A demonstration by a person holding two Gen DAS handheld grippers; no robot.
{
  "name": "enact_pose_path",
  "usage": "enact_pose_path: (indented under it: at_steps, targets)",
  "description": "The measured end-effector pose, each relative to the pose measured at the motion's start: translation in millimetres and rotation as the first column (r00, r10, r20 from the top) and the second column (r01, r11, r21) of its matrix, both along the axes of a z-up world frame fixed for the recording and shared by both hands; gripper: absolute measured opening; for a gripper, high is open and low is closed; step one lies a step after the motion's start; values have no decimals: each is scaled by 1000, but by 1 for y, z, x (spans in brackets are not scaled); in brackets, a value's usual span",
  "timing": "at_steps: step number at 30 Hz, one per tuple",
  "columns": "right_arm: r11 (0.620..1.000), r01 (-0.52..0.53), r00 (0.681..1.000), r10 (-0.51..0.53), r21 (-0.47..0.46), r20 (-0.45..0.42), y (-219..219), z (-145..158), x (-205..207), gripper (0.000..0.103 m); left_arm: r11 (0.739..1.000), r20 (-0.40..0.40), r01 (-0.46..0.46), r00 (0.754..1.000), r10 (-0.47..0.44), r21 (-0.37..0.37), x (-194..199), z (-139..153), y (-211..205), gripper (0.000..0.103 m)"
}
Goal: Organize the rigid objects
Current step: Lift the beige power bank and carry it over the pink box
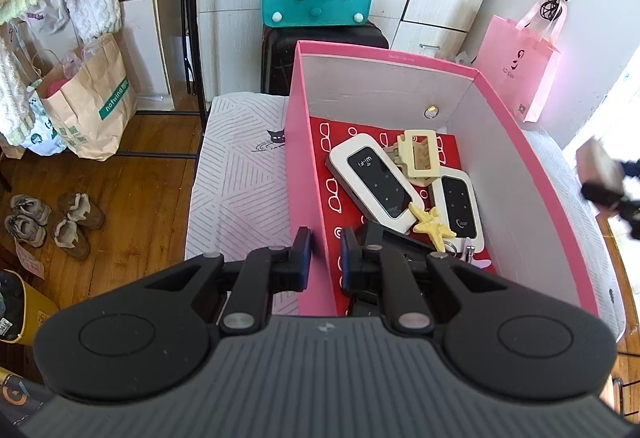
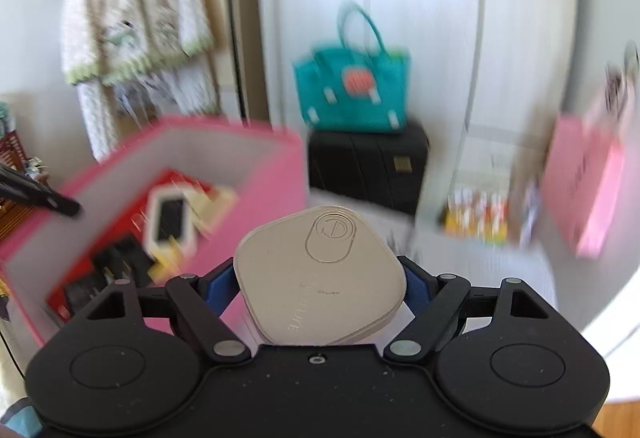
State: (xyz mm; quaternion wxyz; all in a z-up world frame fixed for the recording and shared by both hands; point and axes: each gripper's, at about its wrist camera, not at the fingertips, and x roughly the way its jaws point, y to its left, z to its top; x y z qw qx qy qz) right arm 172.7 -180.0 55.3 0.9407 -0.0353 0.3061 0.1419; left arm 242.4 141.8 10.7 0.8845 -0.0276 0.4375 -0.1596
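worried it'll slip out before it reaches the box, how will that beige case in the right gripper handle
The beige case looks like a stiff shell, so it shouldn't flex. Its smooth, rounded edges may slide against the right gripper's pads, which meet only its sides. It's probably light.

The left gripper point(image 1: 325, 258), filling the lower half of the left wrist view, is matte black plastic: a ribbed dark-grey centre panel, flanked by two rounded housings, each marked with a shallow circular recess. Black linkage bars run from silver round pivot pins up to the jaws, and its short fingers point(image 1: 301, 258) carry blue ribbed pads on their inner faces. The right gripper point(image 2: 320, 284), in the lower half of the right wrist view, has the same build, with a smooth, dust-speckled black centre plate bearing one small screw, triangular cut-outs in the outer arms, and blue pads point(image 2: 416, 284).
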Motion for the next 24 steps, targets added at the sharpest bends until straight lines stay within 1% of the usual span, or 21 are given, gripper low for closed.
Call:
enact_pose_path:
  at_steps: [2,5,6,8,11,12,14,17,21,24]
  targets:
    - [995,-91,996,92,25,-10,20,16,6,85,1000,0,0,1000,0,2,0,0,0,12]
    - [973,-223,973,226,61,-42,55,29,21,85,1000,2,-9,1000,9,-6,0,0,0,12]
    - [964,-258,964,261,61,-40,67,31,26,85,1000,3,-18,1000,18,-17,-1,0,1,12]
    - [950,-308,950,309,47,-36,92,31,37,85,999,9,-31,999,31,-34,-2,-2,3,12]
    - [937,-345,933,348,47,-90,125,23,65,85,998,14,-47,999,48,-46,-2,-3,4,12]
    - [938,-344,931,347,45,-114,134,19,76,85,998,13,-51,999,52,-46,-3,-3,4,12]
    - [948,-311,931,318,69,-178,149,7,102,85,997,7,-58,998,59,-47,-2,-2,3,12]
    - [956,-268,915,292,124,-279,158,-13,136,85,996,2,-65,998,66,-64,-2,-3,6,12]
    - [959,-228,886,276,168,-372,157,-42,158,85,994,0,-75,997,76,-83,-3,-4,9,12]
    - [957,-192,857,272,220,-437,155,-65,170,85,995,17,-77,997,78,-66,-6,-5,5,12]
